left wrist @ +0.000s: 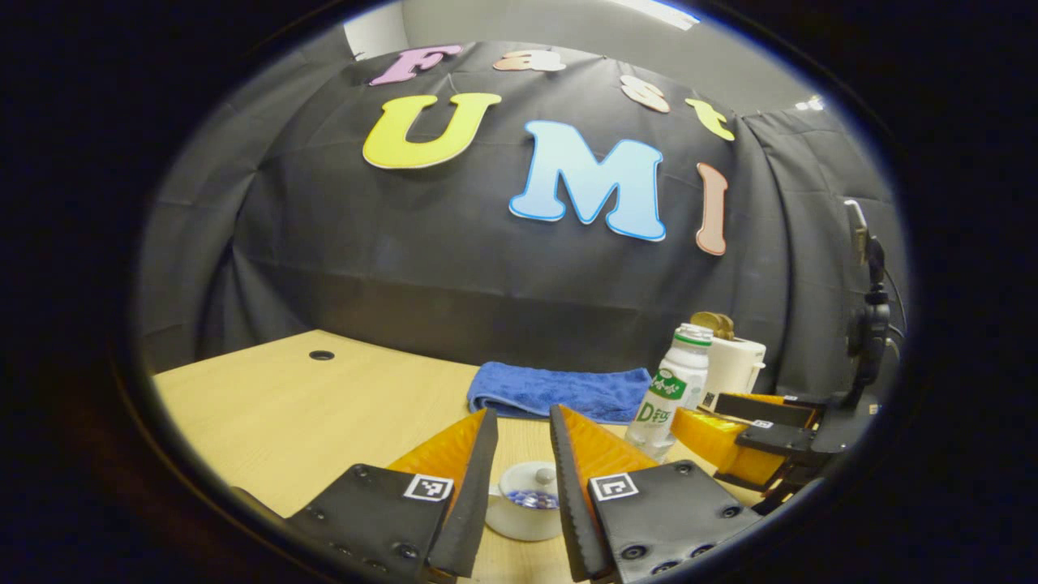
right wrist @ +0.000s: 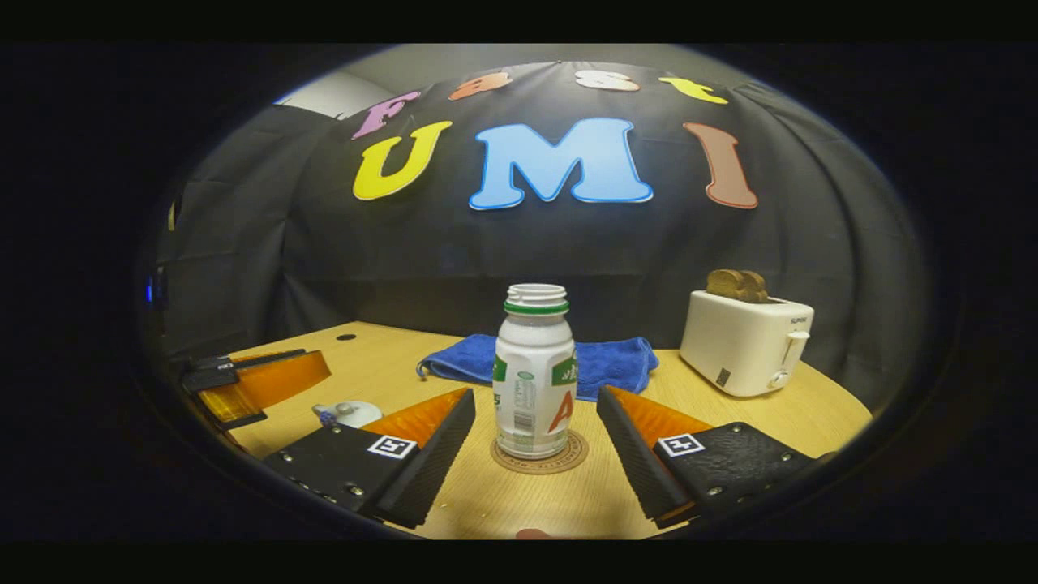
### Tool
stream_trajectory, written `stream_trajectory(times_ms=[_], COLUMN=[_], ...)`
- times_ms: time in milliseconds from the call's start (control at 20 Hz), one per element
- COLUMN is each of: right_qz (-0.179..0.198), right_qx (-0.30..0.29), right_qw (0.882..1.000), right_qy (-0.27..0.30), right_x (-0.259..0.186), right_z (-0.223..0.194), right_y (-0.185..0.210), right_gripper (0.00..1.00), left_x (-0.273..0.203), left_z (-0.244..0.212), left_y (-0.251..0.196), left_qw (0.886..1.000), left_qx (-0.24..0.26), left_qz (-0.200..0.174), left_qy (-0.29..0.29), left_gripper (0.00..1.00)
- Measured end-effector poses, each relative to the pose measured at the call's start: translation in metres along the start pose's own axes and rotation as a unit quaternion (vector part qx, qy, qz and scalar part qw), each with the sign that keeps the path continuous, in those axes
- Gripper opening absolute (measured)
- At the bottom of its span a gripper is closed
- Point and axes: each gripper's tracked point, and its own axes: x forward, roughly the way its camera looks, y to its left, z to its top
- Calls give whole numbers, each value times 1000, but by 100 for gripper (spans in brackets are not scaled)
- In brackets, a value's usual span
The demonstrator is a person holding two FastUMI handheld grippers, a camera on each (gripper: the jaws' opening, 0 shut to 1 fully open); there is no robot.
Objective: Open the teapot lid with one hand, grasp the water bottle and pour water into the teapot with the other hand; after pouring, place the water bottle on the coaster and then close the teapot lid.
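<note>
Right gripper view: the water bottle [right wrist: 534,381], uncapped and upright, stands on the round coaster [right wrist: 540,459] on the wooden surface [right wrist: 730,414]. The right gripper [right wrist: 535,426] faces it with its fingers [right wrist: 434,454] spread wide, one on each side of the bottle and clear of it. To the left and nearer the edge lies the white teapot [right wrist: 349,414], partly hidden behind the right gripper's own finger; beyond it the left gripper [right wrist: 255,381] enters from the left. Behind the bottle a blue towel [right wrist: 604,361] lies folded on the surface, and to the right stands a white toaster [right wrist: 746,341] with bread slices [right wrist: 736,284] in its slots. Left gripper view: the teapot [left wrist: 525,511] sits low between the fingers [left wrist: 470,487] of the left gripper [left wrist: 523,426], its lid [left wrist: 531,478] with a small knob in place on top; the fingers are parted and touch nothing. The water bottle [left wrist: 671,389] stands to the right, just beside the other gripper [left wrist: 742,438], with the toaster [left wrist: 734,361] behind it and the blue towel [left wrist: 555,391] farther back on the surface [left wrist: 324,414].
</note>
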Motion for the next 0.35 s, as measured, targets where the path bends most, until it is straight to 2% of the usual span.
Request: stream_trajectory(times_ms=[150,350], right_qz=[-6,-33], right_qx=[15,5], right_qw=[1000,998], right_qy=[-17,-52], right_x=[-31,-73], right_z=[10,25], right_y=[-1,-8], right_gripper=[93,93], left_x=[-10,-39], left_z=[15,8], left_y=[-9,-21], left_qw=[1000,1000], left_qx=[-1,-16], left_qz=[-11,-23], left_qy=[-19,-15], left_gripper=[50,50])
